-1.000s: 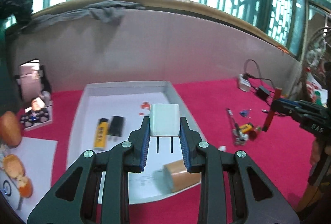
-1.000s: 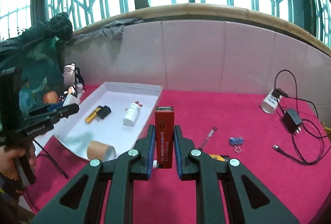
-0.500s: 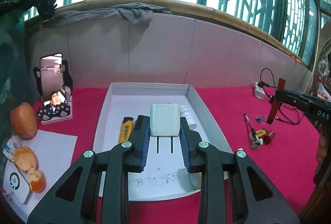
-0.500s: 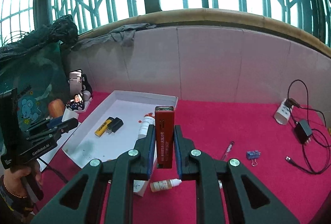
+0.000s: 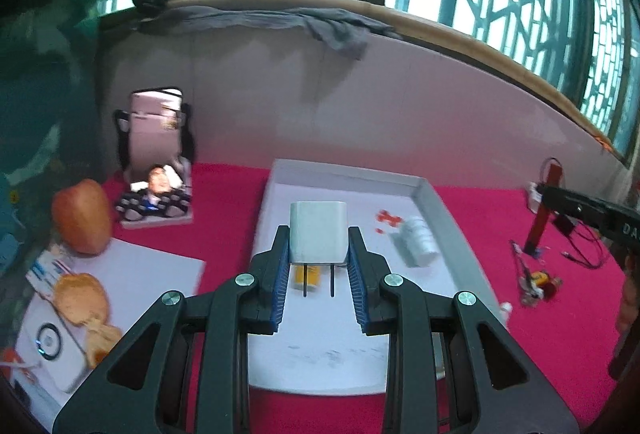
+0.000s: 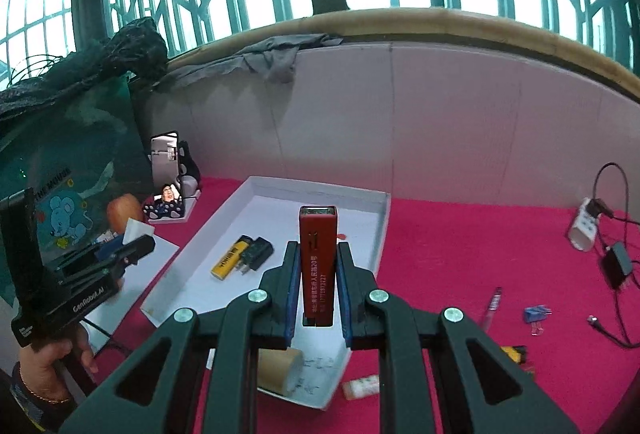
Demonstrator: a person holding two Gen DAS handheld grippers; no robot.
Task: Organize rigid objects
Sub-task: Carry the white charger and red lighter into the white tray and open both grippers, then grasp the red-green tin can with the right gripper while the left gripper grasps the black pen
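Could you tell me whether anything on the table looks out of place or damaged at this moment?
Yes: a small dropper bottle lies toppled on the red cloth just outside the white tray, and the tray's near corner looks bent down.

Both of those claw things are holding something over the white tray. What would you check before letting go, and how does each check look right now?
1. Left gripper clamps the white charger firmly: ok.
2. Right gripper clamps the red lighter firmly: ok.
3. Charger is over the white tray: ok, as seen from the left wrist.
4. Bare tray floor below the charger: not ok, a yellow lighter lies just behind its prongs.
5. Red lighter over the tray: ok, near the right wall.
6. Height above the tray floor: cannot tell.
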